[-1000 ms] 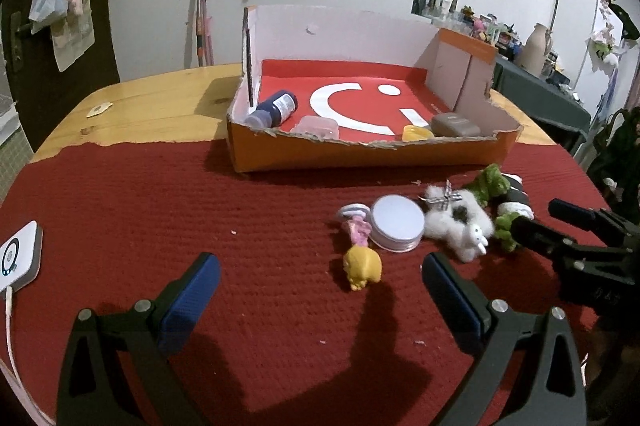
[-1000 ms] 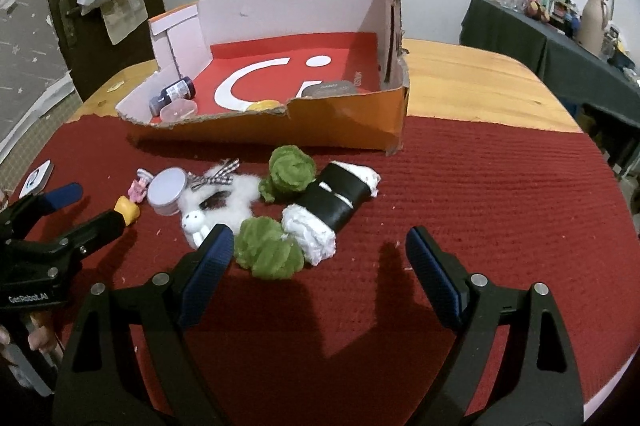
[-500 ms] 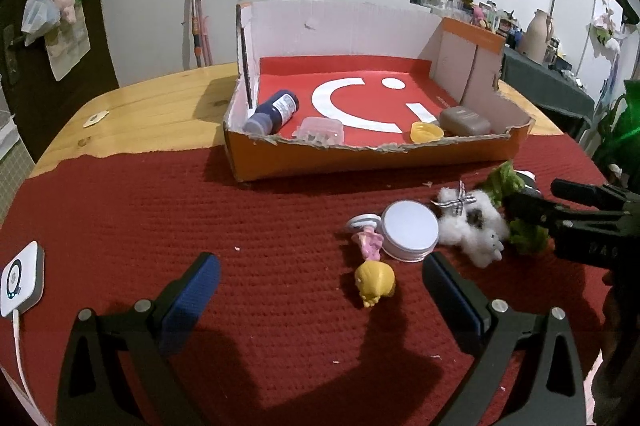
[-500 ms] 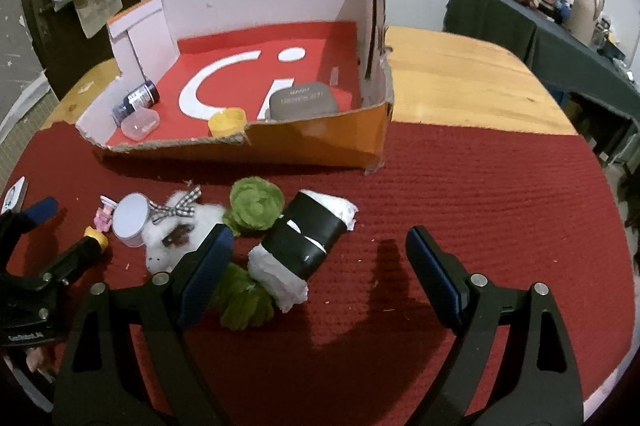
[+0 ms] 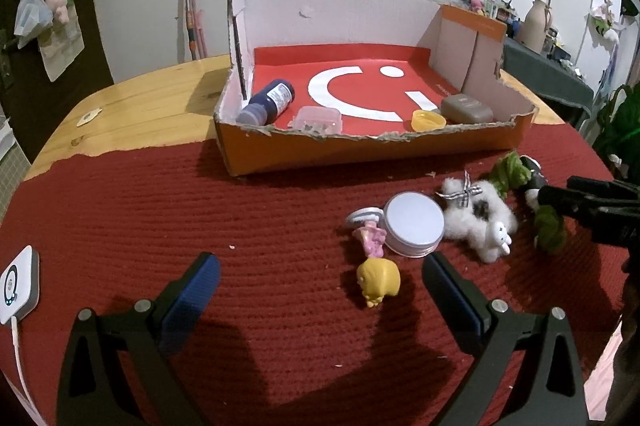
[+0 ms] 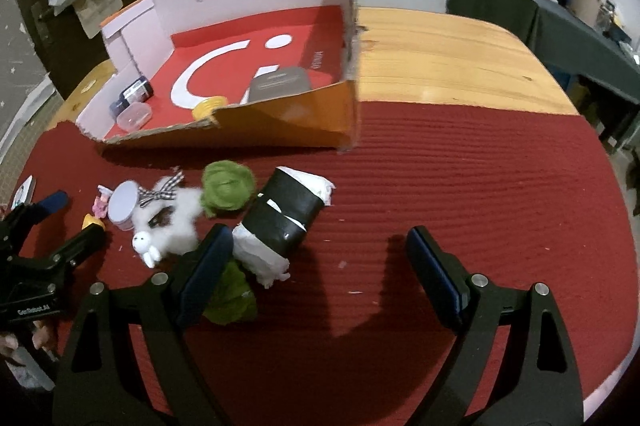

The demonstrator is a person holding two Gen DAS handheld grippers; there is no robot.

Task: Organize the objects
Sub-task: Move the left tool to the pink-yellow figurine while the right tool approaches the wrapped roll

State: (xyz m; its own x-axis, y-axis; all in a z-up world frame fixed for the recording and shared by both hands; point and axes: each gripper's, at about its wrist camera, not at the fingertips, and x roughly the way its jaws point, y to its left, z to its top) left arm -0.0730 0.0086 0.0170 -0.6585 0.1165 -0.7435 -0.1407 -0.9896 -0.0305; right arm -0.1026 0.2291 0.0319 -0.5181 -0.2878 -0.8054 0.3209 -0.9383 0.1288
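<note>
While tilted down over red mat (image 6: 460,186); both claws wide, empty: left claw (image 5: 320,290); right claw (image 6: 320,258).

Red mat (image 5: 280,218), orange-walled box (image 5: 360,150)

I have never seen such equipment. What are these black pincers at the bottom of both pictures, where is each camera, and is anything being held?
No robot here: a person holds a hand tool in each hand, each with two padded fingers and a wide-angle camera looking along them. One picture comes from the left gripper, the other from the right gripper. Both stand open and hold nothing. On the red mat lie a yellow-headed doll, a round white tin, a fluffy white toy, green plush pieces and a black-and-white roll, which lies just ahead of the right gripper. Behind stands an open cardboard box already holding a dark bottle and other small items.
</note>
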